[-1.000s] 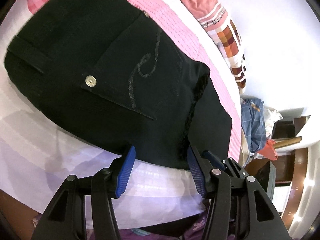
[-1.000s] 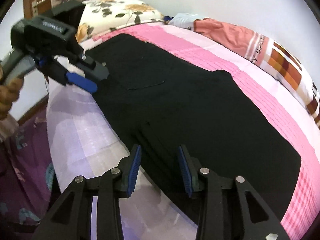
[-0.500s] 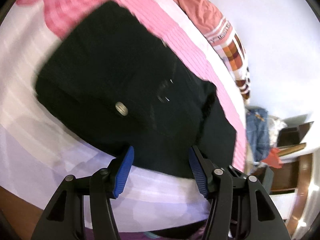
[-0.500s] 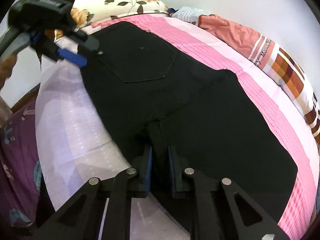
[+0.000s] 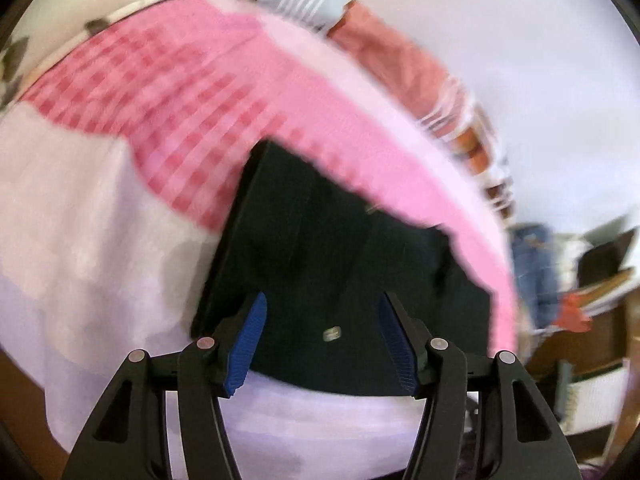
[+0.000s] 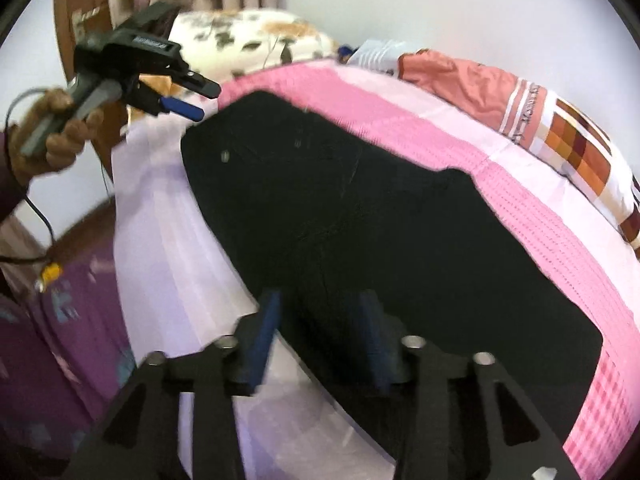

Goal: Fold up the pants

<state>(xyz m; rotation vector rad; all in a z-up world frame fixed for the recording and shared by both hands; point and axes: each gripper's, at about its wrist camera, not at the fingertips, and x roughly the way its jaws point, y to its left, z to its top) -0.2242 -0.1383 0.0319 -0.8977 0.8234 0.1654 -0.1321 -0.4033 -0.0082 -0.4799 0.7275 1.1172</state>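
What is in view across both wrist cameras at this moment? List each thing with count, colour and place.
pants: one, black, spread flat on the bed, silver button showing
bedsheet: one, pink and pale lilac, covering the bed under the pants
floral pillow: one, cream with brown flowers, at the head of the bed
blanket: one, salmon with orange and brown checks, along the wall side of the bed
clothes pile: blue and red, blurred, beyond the foot of the bed
left gripper: one, black with blue pads, jaws opening, nothing between them, off the waistband corner
right gripper: one, black with blue pads, jaws opening, over the pants' near edge
hand: one, holding the left gripper's handle
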